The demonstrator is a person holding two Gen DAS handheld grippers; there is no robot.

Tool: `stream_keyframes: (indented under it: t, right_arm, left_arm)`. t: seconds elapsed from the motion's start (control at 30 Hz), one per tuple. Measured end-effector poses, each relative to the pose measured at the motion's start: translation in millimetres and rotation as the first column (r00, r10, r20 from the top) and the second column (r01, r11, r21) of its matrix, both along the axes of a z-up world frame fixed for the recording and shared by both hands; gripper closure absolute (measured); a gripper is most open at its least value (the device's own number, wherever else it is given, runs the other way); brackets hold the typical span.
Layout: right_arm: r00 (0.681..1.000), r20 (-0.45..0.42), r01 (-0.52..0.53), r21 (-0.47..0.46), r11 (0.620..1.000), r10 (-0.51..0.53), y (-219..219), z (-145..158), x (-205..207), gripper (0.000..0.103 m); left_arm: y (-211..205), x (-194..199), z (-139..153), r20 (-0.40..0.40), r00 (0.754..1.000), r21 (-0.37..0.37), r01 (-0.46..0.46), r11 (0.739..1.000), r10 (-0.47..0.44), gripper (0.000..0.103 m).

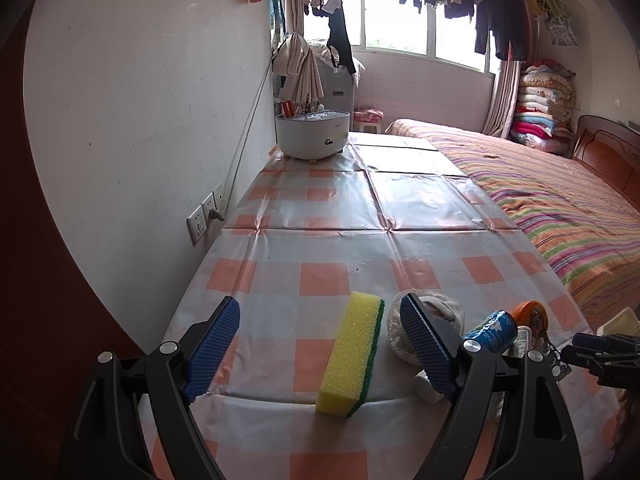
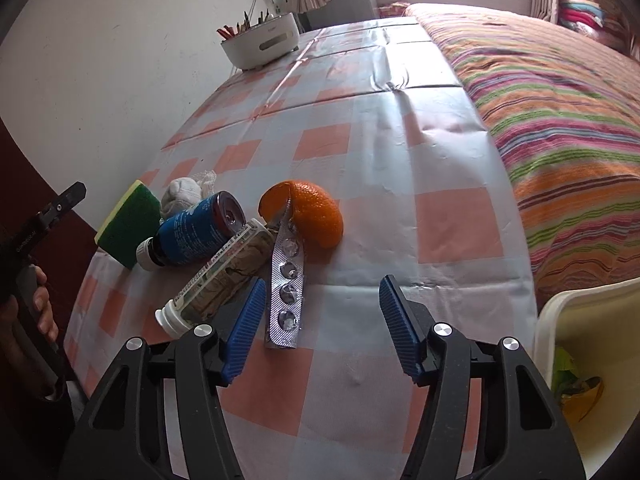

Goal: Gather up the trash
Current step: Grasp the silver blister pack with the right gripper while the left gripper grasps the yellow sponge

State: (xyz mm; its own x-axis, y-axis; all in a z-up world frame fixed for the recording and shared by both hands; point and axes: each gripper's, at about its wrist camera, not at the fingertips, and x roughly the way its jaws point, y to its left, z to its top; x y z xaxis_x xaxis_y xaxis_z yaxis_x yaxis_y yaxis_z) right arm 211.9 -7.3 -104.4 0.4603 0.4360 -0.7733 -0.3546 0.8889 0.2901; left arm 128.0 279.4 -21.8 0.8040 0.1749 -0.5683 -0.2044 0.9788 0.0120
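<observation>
A pile of trash lies at the near end of the checked tablecloth: an orange peel (image 2: 310, 212), an empty pill blister strip (image 2: 286, 284), a clear bottle with a white cap (image 2: 220, 280), a blue-labelled brown bottle (image 2: 194, 230), a white crumpled cloth (image 2: 182, 192) and a yellow-green sponge (image 2: 128, 226). My right gripper (image 2: 320, 324) is open, low over the table, with the blister strip just inside its left finger. My left gripper (image 1: 320, 344) is open around the sponge (image 1: 352, 354), with the cloth (image 1: 432, 316) behind its right finger. The blue bottle (image 1: 490, 330) and peel (image 1: 530, 312) lie to its right.
A cream bin (image 2: 588, 336) with scraps inside stands at the table's right corner, next to the striped bed (image 2: 560, 128). A white container of pens (image 2: 262, 40) sits at the table's far end by the wall. Wall sockets (image 1: 204, 216) are left of the table.
</observation>
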Motion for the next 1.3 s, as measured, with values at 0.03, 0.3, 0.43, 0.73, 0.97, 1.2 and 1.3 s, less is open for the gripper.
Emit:
stream_keyframes:
  t: [0.03,0.3,0.43,0.73,0.97,1.2,1.3]
  right_arm:
    - [1.0,-0.006,-0.008,0.007,1.0,0.008,2,-1,3,0.046]
    - [0.997,-0.003,-0.081,-0.033,0.996,0.081,23,-7,4,0.058]
    - [0.996,-0.003,-0.092,-0.033,0.995,0.092,23,-8,5,0.082]
    - [0.998,0.041,-0.057,0.059,0.997,0.054,2,10,-10,0.088]
    - [0.995,0.1,-0.039,0.201,0.979,0.019,-8,36,-34,0.088]
    - [0.993,0.118,-0.047,0.251,0.967,0.018,-8,42,-49,0.088]
    - [0.992,0.126,-0.043,0.264,0.963,0.01,-11,44,-52,0.088]
  left_arm:
    - [0,2,-1,-0.007,1.0,-0.002,0.004,1.0,-0.004,0.023]
    - [2,12,-12,-0.053,0.998,0.015,0.033,0.999,-0.032,0.023]
    - [6,18,-16,-0.072,0.997,0.014,0.032,0.999,-0.031,0.023]
    - [13,30,-29,-0.124,0.991,-0.018,0.046,0.999,-0.048,0.023]
    - [-5,40,-38,-0.161,0.981,0.04,0.113,0.993,-0.105,0.023]
    - [-19,50,-58,-0.246,0.963,0.117,0.14,0.983,-0.108,0.023]
    - [-13,54,-66,-0.28,0.955,0.099,0.13,0.987,-0.097,0.023]
